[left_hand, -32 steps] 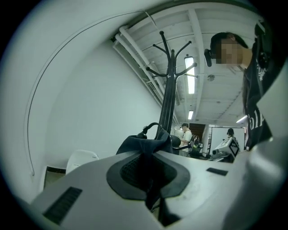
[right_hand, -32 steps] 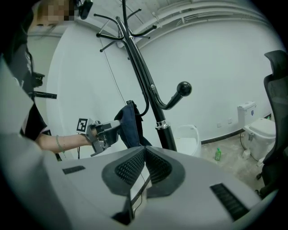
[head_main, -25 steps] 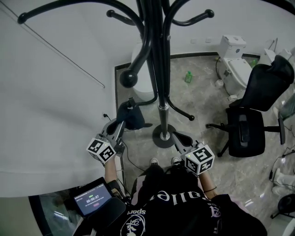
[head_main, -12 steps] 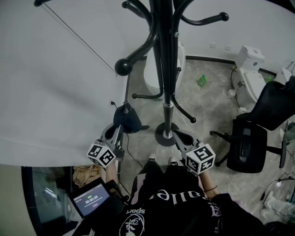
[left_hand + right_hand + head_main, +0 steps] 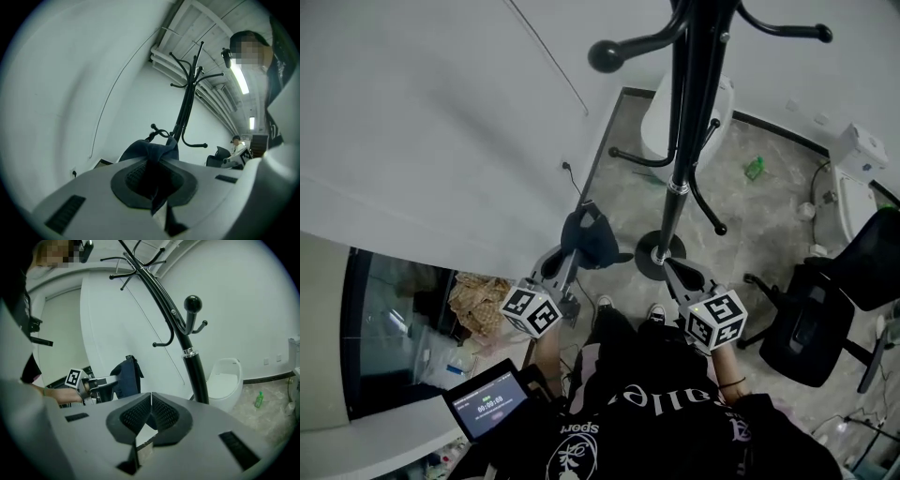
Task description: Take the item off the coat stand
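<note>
The black coat stand (image 5: 680,141) rises from its round base (image 5: 659,255) on the floor, its hooks bare. A dark blue cloth item (image 5: 592,236) hangs off the stand, pinched in my left gripper (image 5: 579,255), which is shut on it left of the base. In the left gripper view the cloth (image 5: 151,152) bunches between the pads with the stand (image 5: 187,101) behind it. My right gripper (image 5: 668,266) is near the base, shut and empty. In the right gripper view its pads (image 5: 161,412) meet, and the cloth (image 5: 125,376) shows at the left.
A white rounded bin (image 5: 658,131) stands behind the stand. A green bottle (image 5: 754,168) lies on the stone floor. A black office chair (image 5: 825,319) is at the right. A white wall (image 5: 441,112) fills the left, and a lit tablet (image 5: 487,405) is at the bottom left.
The head view has swung left, so the stand now sits further right and higher in the picture. The left gripper still holds the dark cloth clear of the stand. The right gripper stays shut.
</note>
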Demonstrator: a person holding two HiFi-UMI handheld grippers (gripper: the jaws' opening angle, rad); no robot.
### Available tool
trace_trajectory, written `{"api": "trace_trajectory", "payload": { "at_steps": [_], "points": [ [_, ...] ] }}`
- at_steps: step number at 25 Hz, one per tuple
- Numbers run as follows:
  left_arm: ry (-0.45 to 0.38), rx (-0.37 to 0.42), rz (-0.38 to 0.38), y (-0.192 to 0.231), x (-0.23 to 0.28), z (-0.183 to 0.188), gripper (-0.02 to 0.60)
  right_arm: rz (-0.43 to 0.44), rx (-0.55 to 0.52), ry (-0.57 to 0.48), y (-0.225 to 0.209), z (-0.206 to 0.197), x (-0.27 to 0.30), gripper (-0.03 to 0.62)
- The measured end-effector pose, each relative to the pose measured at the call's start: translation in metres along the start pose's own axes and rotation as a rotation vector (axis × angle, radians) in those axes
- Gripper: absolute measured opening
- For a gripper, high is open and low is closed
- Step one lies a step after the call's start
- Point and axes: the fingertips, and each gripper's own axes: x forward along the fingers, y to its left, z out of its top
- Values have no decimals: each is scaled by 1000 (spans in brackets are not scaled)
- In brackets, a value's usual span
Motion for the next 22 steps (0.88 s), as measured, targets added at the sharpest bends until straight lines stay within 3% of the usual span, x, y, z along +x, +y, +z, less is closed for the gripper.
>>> {"api": "trace_trajectory", "payload": {
  "at_steps": [11, 22],
  "points": [
    [30, -17, -23, -35, -60, -30, 11, 42, -22, -4, 46, -15, -3, 17],
    [72, -13, -84, -54, -205, -56, 11, 10, 37, -13, 178, -79, -36, 18]
  ]
}}
